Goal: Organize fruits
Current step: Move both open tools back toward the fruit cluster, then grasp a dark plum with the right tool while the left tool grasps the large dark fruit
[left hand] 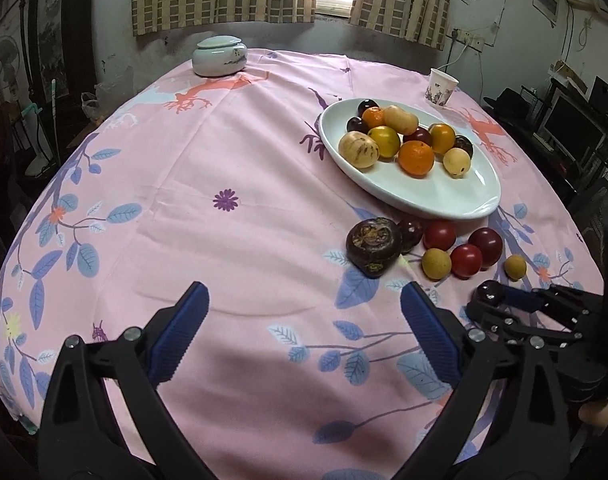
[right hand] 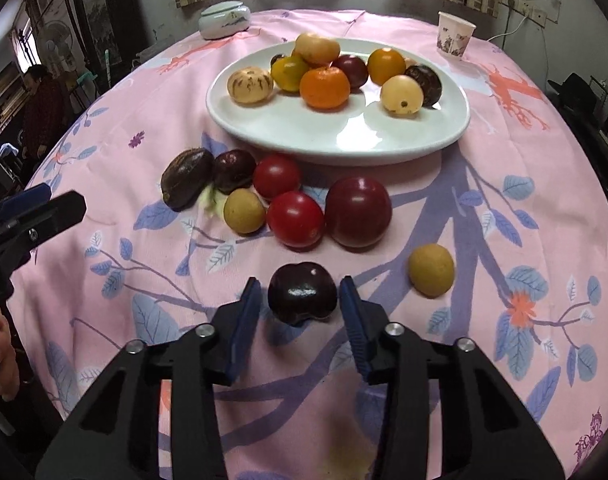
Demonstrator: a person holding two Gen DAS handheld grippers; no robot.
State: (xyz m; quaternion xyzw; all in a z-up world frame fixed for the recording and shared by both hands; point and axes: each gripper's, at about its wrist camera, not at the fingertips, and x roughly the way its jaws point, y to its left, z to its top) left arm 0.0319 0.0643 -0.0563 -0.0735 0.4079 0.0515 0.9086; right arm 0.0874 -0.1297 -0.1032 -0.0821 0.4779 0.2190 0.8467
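Observation:
A white oval plate [right hand: 344,140] [left hand: 444,200] holds several fruits, among them an orange [right hand: 324,87] [left hand: 416,158]. In front of it on the pink cloth lie a dark brown fruit [right hand: 187,184] [left hand: 374,246], two red tomatoes [right hand: 295,220], a large dark red plum [right hand: 358,212] and two yellow-green round fruits [right hand: 431,270]. My right gripper [right hand: 299,300] [left hand: 490,300] is open, its pads on both sides of a dark cherry [right hand: 303,293], with a small gap at each side. My left gripper [left hand: 304,320] is open and empty over bare cloth.
A lidded white ceramic jar [left hand: 219,56] [right hand: 224,20] stands at the table's far left edge. A paper cup [left hand: 442,88] [right hand: 455,36] stands at the far right. Shelves and furniture surround the table.

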